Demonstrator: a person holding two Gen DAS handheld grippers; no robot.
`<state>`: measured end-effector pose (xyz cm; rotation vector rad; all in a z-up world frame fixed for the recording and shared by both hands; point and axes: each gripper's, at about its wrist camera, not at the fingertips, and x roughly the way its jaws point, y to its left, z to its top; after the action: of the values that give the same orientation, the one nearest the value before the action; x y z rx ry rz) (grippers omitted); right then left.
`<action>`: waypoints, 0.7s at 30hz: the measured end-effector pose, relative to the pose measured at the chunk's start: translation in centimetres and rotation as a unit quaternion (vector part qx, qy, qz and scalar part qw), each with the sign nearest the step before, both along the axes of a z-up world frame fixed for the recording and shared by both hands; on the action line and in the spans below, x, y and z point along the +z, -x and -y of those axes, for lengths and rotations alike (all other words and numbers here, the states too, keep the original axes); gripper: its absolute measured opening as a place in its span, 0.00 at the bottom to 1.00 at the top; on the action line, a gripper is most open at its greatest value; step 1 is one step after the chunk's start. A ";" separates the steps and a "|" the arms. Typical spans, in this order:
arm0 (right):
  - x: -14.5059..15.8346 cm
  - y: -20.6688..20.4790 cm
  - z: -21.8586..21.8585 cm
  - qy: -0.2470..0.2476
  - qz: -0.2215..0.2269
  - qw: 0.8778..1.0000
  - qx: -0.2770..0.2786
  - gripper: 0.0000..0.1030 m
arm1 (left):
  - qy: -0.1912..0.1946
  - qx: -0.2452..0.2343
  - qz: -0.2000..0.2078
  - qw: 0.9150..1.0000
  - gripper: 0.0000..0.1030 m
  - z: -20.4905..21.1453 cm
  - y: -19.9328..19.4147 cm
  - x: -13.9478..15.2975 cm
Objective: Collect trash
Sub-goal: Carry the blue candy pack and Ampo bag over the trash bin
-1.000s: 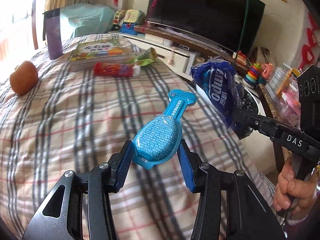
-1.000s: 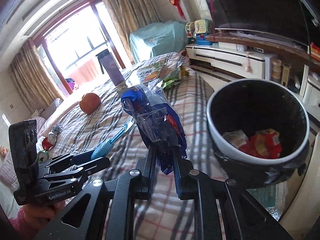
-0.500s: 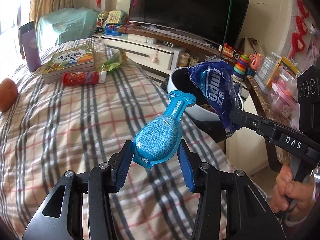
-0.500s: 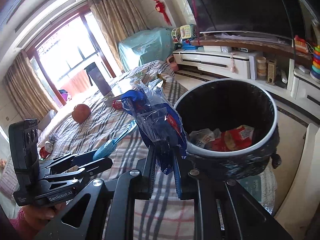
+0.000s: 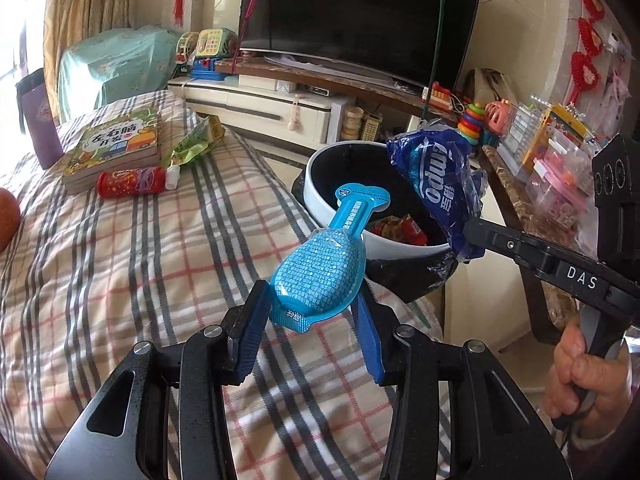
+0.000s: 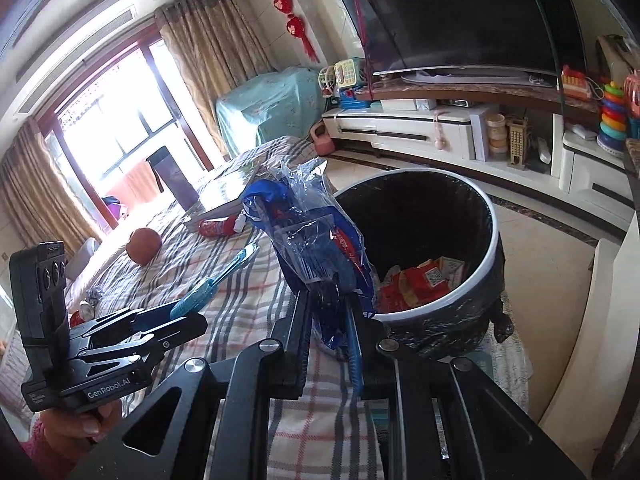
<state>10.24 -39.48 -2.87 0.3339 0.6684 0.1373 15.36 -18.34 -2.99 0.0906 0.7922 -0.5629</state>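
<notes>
My left gripper (image 5: 312, 300) grips a blue spoon-shaped packet (image 5: 320, 268) by its wide end, and its jaws are closing on it. The packet's narrow tip reaches over the white rim of the black-lined trash bin (image 5: 316, 176). My right gripper (image 6: 330, 300) is shut on a crumpled blue plastic wrapper (image 6: 312, 232), held upright just left of the bin (image 6: 492, 232). Red wrappers (image 6: 416, 284) lie at the bottom of the bin. In the left wrist view the right gripper (image 5: 472, 232) holds the wrapper (image 5: 436, 176) over the bin's right side.
On the plaid bed lie a red tube (image 5: 132, 183), a book (image 5: 116, 148), a green packet (image 5: 196, 142) and an orange fruit (image 6: 144, 245). A purple container (image 5: 38, 120) stands at the far end. The TV stand (image 6: 400, 128) runs behind the bin, a cluttered shelf (image 5: 560, 168) to its right.
Both grippers have moved across the bed toward the bin, still holding their items. The bin is now close, and the blue packet's tip has come over its rim.
</notes>
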 end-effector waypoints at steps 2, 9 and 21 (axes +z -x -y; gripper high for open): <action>-0.1 0.1 0.2 -0.001 0.000 1.000 -0.001 0.16 | -0.001 -0.002 0.001 1.000 0.39 0.2 0.1 0.0; -0.3 0.6 -0.3 -0.009 -0.003 1.000 0.011 0.16 | -0.002 -0.004 -0.001 1.000 0.39 0.4 0.3 0.0; -2.0 0.9 -1.8 -0.016 -0.026 0.999 0.032 0.16 | 0.015 0.028 -0.036 0.999 0.39 -1.9 -0.1 -1.5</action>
<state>9.36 -37.72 -4.88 0.3476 0.7290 0.2019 15.45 -16.45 -4.53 0.0201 0.8535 -0.5282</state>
